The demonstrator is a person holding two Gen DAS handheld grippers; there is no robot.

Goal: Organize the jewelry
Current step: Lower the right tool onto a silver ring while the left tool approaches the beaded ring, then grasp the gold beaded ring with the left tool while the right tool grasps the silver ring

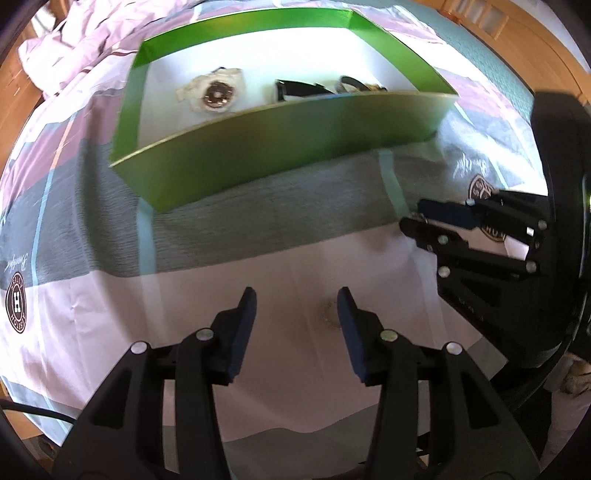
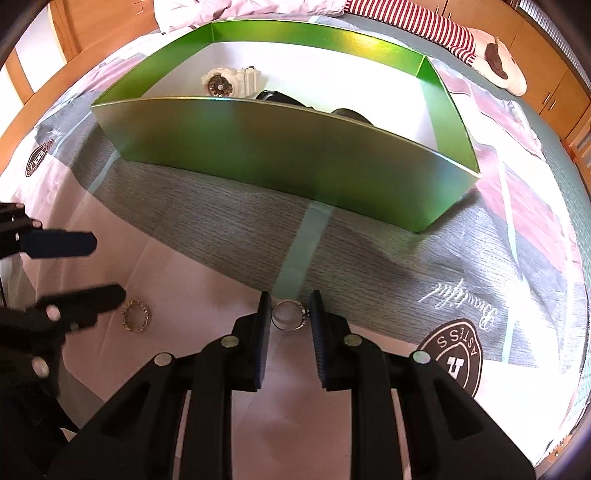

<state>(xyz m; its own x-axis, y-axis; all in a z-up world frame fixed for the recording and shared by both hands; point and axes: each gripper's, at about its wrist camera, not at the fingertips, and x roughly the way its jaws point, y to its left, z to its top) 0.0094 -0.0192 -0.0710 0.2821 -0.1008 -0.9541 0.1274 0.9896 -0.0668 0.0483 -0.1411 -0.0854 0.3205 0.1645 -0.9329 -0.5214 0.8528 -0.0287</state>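
A green box [image 1: 280,147] [image 2: 280,155] with a white floor lies on the bedspread. In it are a white watch [image 1: 216,92] [image 2: 229,82] and dark items [image 1: 299,88] [image 2: 284,99], partly hidden by the near wall. My left gripper [image 1: 297,306] [image 2: 107,269] is open and empty above a gold ring [image 1: 330,314] [image 2: 136,315] on the sheet. My right gripper [image 2: 290,314] [image 1: 412,214] has its jaws closed around a silver ring [image 2: 290,314] resting at the sheet.
The patterned bedspread [image 2: 406,266] covers the whole surface. A striped red-and-white soft toy [image 2: 443,26] lies behind the box. Crumpled pink bedding [image 1: 66,48] lies at the back left. Wooden furniture [image 2: 546,74] surrounds the bed.
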